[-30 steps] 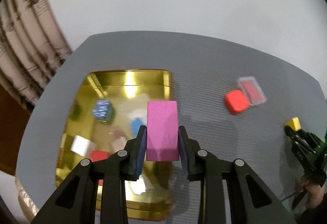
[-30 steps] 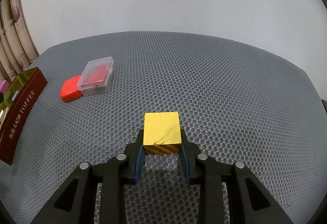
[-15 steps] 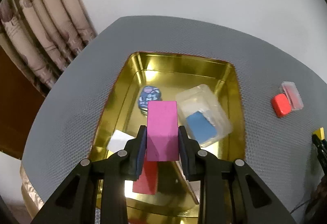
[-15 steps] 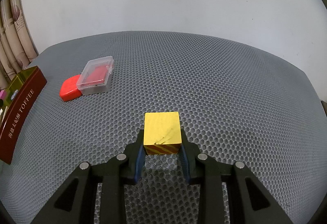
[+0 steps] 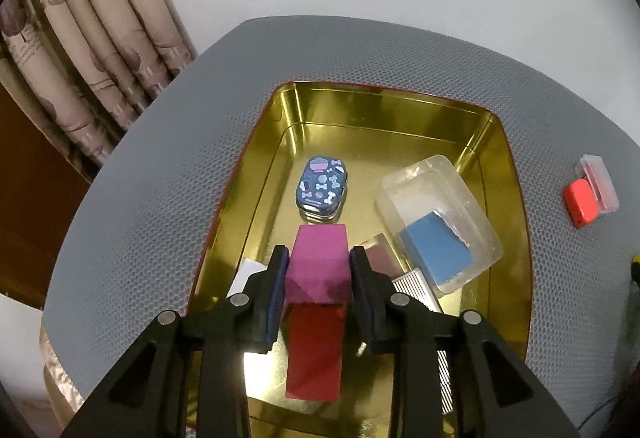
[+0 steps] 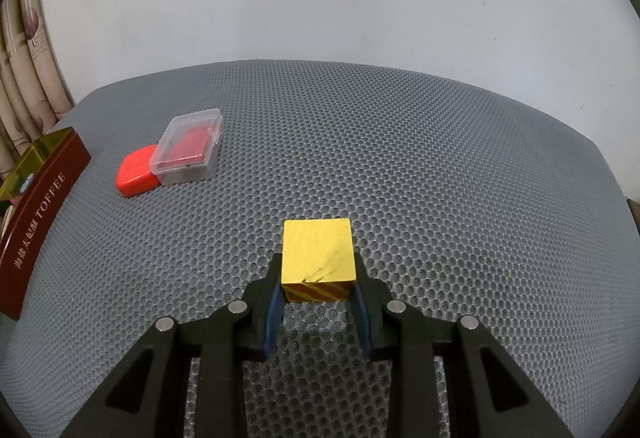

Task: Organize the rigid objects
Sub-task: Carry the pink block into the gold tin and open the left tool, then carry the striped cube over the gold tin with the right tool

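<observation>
Two grips | left gripper [image 5: 319, 270] clamps pink block [image 5: 318, 262] over gold tin [image 5: 496, 134], centre frame | right gripper [image 6: 319, 290] pinches yellow cube [image 6: 318, 256], lower centre

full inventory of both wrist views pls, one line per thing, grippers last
gold metal tin: 1, gold inside, maroon outside, on the mesh surface
grey mesh surface: 1, grey, under everything
oval patterned tin: 1, dark blue, in the gold tin
clear plastic case with blue insert: 1, in the gold tin, right side
red block: 1, in the gold tin, below the pink block
orange-red rounded block: 1, on the mesh, against the clear box
small clear lidded box with red contents: 1, on the mesh
curtain: beige, behind
left gripper: fingers around the pink wooden block
right gripper: shut on the yellow wooden cube
</observation>
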Available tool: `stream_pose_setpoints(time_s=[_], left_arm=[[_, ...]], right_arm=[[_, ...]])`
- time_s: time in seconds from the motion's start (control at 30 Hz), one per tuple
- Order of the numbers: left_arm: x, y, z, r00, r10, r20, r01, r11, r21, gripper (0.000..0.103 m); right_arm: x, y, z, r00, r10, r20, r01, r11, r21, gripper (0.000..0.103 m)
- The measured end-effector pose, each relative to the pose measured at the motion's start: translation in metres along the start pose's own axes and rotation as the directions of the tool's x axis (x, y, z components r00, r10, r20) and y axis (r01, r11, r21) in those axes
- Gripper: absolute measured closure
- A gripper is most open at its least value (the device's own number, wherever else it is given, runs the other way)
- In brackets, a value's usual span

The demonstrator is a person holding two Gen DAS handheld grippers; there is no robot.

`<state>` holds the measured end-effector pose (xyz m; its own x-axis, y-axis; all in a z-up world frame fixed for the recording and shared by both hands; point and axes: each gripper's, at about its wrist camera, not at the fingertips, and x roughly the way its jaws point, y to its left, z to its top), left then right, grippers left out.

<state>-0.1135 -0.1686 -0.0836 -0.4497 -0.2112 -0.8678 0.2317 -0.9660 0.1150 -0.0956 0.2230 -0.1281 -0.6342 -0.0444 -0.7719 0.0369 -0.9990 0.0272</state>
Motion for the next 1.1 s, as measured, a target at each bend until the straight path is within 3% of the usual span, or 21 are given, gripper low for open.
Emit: stream_pose_setpoints(time_s=[0.47,0.6,0.83,1.1], left_arm=[[-0.016,0.003,-0.007,0.999,-0.033,0.013,0.032,0.999,0.005,0.065],[-0.031,0.006,-0.017,0.998,-0.053,0.041,0.053,0.999,-0.004,0.053],[-0.055,0.019,-0.035,0.994,-0.036,0.103,0.039,0.999,-0.028,0.051],[-0.067,0.034,-0.062,0.994,-0.002,0.113,0.012,0.996,-0.086,0.044]], right_arm=[[0.01,0.012,0.005,1.0,-0.018,-0.002,0.018,1.0,-0.017,0.073],[0.011,0.016,0.006,1.0,-0.025,-0.002,0.024,0.999,-0.024,0.073],[0.012,0.014,0.007,1.0,-0.03,-0.002,0.03,0.999,-0.029,0.072],[0.012,0.013,0.006,1.0,-0.031,-0.002,0.031,0.999,-0.031,0.073]])
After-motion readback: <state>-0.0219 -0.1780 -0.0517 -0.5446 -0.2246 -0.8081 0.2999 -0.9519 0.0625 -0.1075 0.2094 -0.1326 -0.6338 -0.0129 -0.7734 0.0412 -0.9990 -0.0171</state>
